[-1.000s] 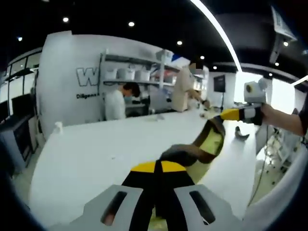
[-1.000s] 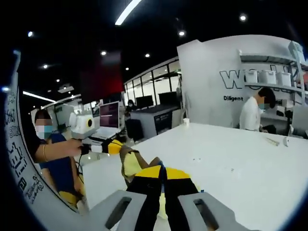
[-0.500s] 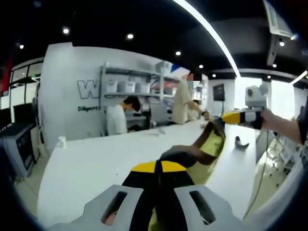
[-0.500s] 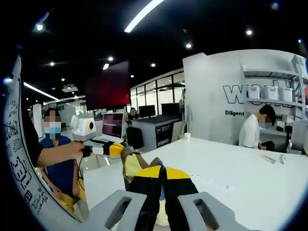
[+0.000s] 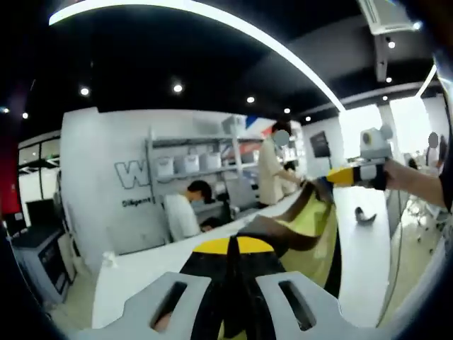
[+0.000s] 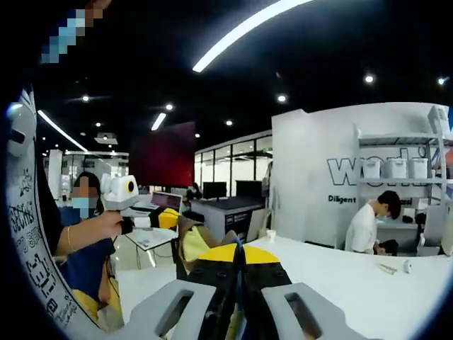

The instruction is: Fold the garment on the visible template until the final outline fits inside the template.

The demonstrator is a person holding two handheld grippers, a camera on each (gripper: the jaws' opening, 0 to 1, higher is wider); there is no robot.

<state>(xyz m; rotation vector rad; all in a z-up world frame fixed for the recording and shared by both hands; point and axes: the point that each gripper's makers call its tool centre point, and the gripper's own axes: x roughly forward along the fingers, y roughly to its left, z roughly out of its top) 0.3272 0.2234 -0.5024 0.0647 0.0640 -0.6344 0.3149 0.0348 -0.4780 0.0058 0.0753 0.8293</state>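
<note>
Big white table (image 5: 141, 269) runs out ahead of the jaws in both views. Past it, left of the jaws in the left gripper view – shelves (image 5: 191, 166) with white tubs and two people. A red panel (image 6: 161, 156) hangs up-left of the right jaws.

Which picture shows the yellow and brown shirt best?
The left gripper view. There the garment hangs spread between the left gripper and the right gripper, showing its yellow inside and brown edge. In the right gripper view only a bunched bit peeks out above the jaws.
</note>
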